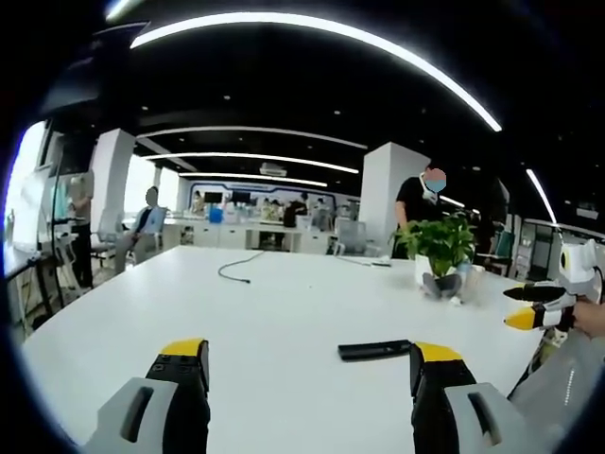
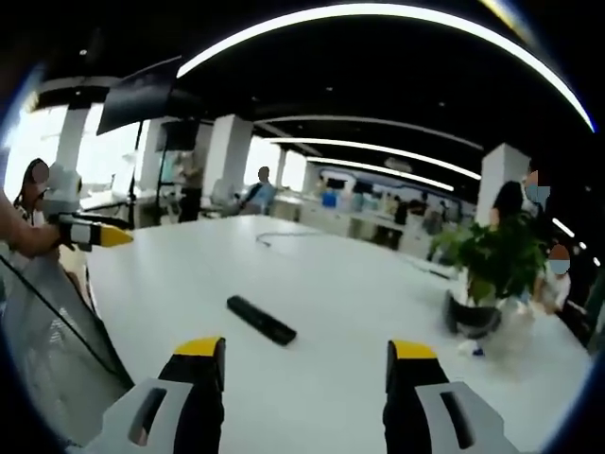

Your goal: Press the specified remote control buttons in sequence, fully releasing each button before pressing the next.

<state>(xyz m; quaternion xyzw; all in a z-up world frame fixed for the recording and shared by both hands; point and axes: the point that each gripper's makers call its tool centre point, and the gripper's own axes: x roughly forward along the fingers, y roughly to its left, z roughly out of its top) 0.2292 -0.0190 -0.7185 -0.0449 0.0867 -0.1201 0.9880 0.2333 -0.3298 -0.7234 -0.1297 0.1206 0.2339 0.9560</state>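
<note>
A slim black remote control (image 1: 375, 350) lies flat on the white table (image 1: 265, 312), just inside my left gripper's right jaw. My left gripper (image 1: 310, 352) is open with nothing between its yellow-tipped jaws and hovers above the table's near edge. In the right gripper view the remote control (image 2: 261, 320) lies a short way ahead of my right gripper (image 2: 305, 348), which is open and holds nothing. The right gripper (image 1: 515, 307) also enters the left gripper view at the right edge, off the table's side. The left gripper (image 2: 95, 234) shows at the far left of the right gripper view, held by a hand.
A potted green plant (image 1: 442, 246) stands near the table's right side, also seen as the plant (image 2: 492, 270). A thin black cable (image 1: 241, 268) lies on the far part of the table. Several people sit or stand beyond, among desks and white pillars.
</note>
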